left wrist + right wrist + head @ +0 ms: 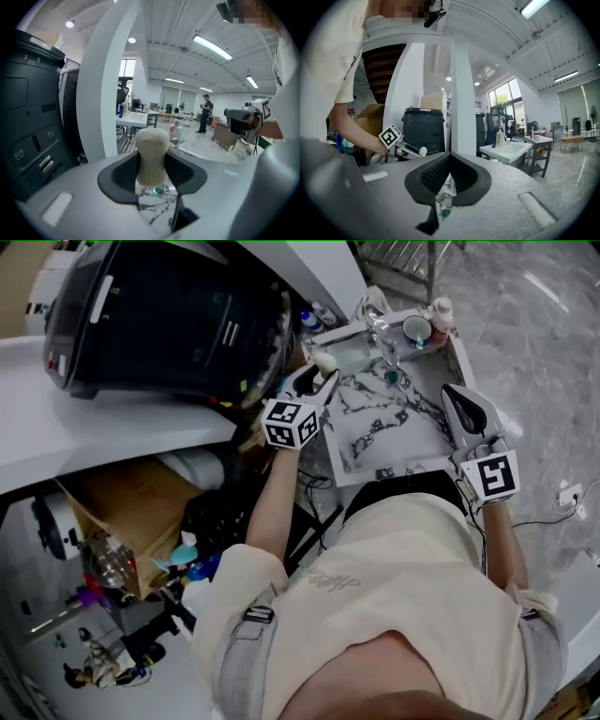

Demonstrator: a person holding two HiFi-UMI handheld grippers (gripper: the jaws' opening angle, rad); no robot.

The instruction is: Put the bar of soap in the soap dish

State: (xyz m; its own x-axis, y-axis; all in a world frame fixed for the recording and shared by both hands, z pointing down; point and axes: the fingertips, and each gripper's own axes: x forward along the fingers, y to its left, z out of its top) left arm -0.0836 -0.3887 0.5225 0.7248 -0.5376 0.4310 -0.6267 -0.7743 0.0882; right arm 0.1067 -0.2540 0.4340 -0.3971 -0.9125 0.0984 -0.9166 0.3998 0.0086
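Soap bar, cream-coloured and rounded, stands upright, clamped between the jaws of the left gripper, which hold it by its lower half. This gripper hangs over the left edge of the white, grey-veined marble tabletop, near a pale rectangular dish at the far corner. The right gripper has its jaws together with nothing between them, at the tabletop's right edge. A small teal disc lies on the marble.

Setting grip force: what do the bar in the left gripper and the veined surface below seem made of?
The bar of soap: matte cream, faintly speckled, looks like solid soap. The surface: white with dark veins, marble or a marble-look print; cannot tell which.
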